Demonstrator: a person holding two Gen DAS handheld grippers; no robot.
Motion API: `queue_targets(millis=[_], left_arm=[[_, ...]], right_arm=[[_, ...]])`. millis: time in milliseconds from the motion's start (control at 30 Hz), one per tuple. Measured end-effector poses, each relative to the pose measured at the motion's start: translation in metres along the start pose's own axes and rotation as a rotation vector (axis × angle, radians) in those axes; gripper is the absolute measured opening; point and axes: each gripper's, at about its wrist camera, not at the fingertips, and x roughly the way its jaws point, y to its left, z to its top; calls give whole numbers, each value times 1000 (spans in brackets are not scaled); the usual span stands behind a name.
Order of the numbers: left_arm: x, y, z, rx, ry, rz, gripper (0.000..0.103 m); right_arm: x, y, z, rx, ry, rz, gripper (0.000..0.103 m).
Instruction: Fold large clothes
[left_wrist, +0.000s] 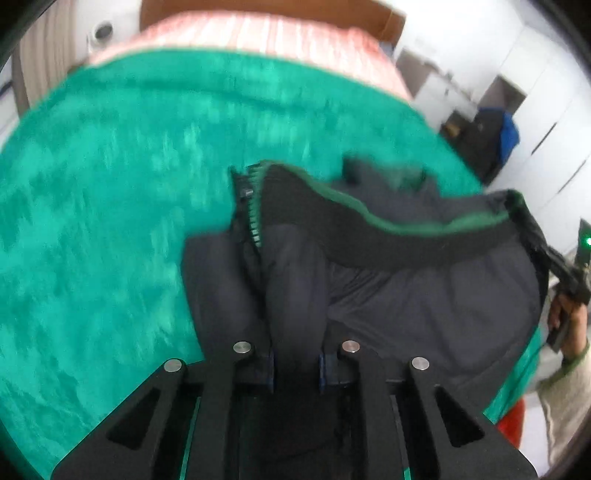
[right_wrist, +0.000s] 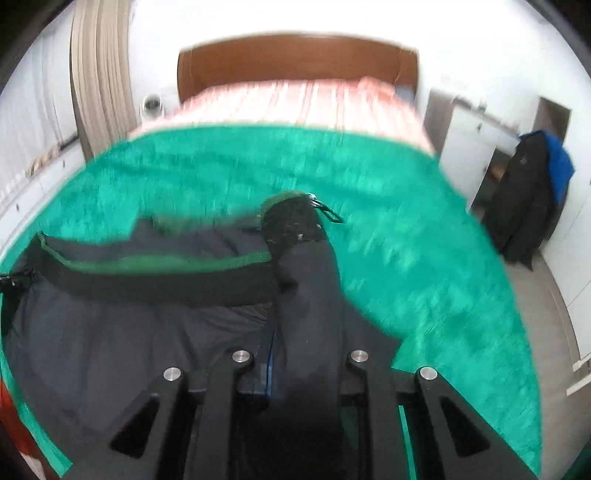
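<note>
Holding, item one: our left gripper (left_wrist: 296, 365), fingers (left_wrist: 266, 363) nearly together and pinched on a fold of the dark jacket (left_wrist: 406, 295); in the right wrist view our right gripper (right_wrist: 301, 369) is likewise clamped on a ridge of the same cloth.

Item two: the jacket itself, navy with a black, green-edged ribbed band (left_wrist: 369, 229). It lies directly ahead of both pairs of fingers, spread on the green blanket (left_wrist: 92, 221). Its long axis runs across from one gripper to the other; the band stretches between them. We judge both hands equally near, each at one end.

Item three: zipper teeth (left_wrist: 255, 206) just past the left fingers; a zipper pull (right_wrist: 328, 212) at the band's far corner ahead of the right.

Item four: edges. The jacket sits near the blanket's near edge, with the person's hand (left_wrist: 569, 325) on the right gripper's handle at its far right in the left wrist view.

Item five: open room. Bare green blanket lies beyond the garment, then the pink striped bedcover (right_wrist: 295, 103) and wooden headboard (right_wrist: 295, 59). We judge a fold away from us has ample space.
</note>
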Motion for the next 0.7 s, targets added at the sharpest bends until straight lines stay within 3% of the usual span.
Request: queue_targets(millis=[67,167,300,367,400,500,700], left_arm=[[-10,-7,18,-10,-76,13,15],[12,-17,38,-3,-129,87,15],[94,-4,38,-10,-53,209,21],[118,7,22,-30,-96,166,29],[117,11,17,-53,-124,141,32],[123,19,8,-64,-173,107,35],[131,26,6,-95,-191,68,38]], right_arm=[[-4,-9,13,39,-32,2,19],[15,-19,28,118,-31,-8,19],[100,-22,2,182,69,-26,23],[133,-25,-25,221,112,3,34],[139,-32,-38,285,60,30,36],[143,-48,-55,396,-12,109,37],[153,-56,-63,453,-27,180,38]])
